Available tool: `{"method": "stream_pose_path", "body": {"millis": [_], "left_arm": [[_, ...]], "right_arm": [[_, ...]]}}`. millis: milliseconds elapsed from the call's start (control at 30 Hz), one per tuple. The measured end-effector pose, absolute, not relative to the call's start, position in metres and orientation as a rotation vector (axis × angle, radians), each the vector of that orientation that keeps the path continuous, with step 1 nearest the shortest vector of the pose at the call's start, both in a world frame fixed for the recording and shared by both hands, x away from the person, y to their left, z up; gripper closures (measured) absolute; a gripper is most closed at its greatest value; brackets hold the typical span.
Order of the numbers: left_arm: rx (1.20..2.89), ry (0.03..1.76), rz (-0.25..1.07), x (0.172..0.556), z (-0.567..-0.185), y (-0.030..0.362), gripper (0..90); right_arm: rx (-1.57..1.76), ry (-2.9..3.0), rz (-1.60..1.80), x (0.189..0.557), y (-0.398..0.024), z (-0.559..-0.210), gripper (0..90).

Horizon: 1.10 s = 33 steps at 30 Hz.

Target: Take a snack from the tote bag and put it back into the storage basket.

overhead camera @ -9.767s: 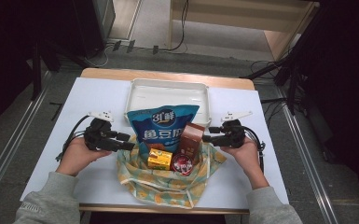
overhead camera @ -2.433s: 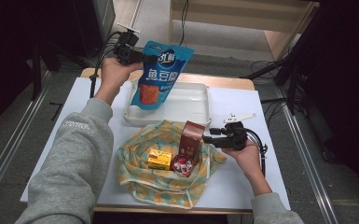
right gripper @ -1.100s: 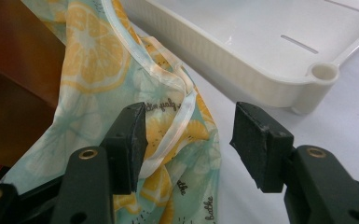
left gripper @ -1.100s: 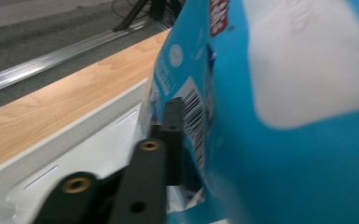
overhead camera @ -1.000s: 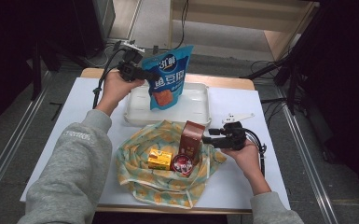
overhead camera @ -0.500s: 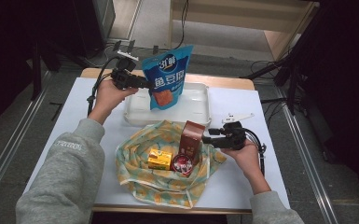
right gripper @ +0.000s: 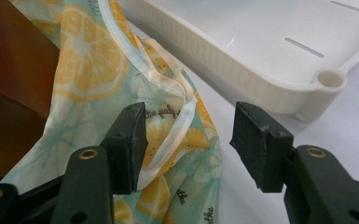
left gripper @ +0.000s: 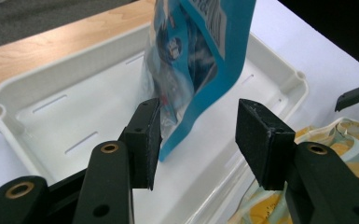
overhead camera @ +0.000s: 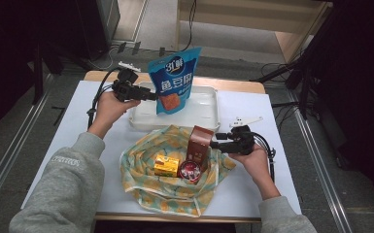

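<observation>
High view: a white-topped table [overhead camera: 63,121] with a bare wooden strip along its far edge stands on a grey floor, with dark surroundings at both sides, black cables trailing on the floor beyond it and a pale wooden frame further back. On the far half of the table sits a shallow white plastic tray [overhead camera: 209,109]. A blue glossy snack bag [overhead camera: 174,82] stands upright in the tray's left part, its bottom edge on the tray floor. The left gripper [overhead camera: 148,95] is at the bag's left edge; in the left gripper view its jaws have just been opening and now stand apart, the bag's lower corner [left gripper: 186,107] between them with one pad close against it and the other clear. Nearer the person lies a yellow-and-mint orange-print cloth bag [overhead camera: 170,189] holding a brown carton [overhead camera: 199,143], a small yellow box [overhead camera: 166,165] and a red round tin [overhead camera: 189,171]. The right gripper [overhead camera: 216,141] is beside the carton, jaws apart over the cloth's rim [right gripper: 177,126], gripping nothing.
</observation>
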<state>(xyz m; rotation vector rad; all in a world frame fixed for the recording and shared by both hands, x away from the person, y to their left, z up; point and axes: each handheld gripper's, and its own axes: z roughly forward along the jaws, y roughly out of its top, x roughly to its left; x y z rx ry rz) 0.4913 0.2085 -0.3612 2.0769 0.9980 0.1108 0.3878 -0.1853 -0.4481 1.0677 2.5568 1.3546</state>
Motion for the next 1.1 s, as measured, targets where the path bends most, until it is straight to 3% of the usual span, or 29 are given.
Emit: {"method": "stream_pose_path", "body": {"millis": [600,1100], "left_arm": [[2.087,1.053,0.098,0.488,-0.399,0.198,54.5],[2.067,1.097,0.141,0.498,-0.407,0.19,86.1]], "right_arm": [[1.061,2.558,1.356,0.39,-0.184,-0.448,46.2],[1.055,2.555,1.358,0.389,-0.184,-0.447,46.3]]}}
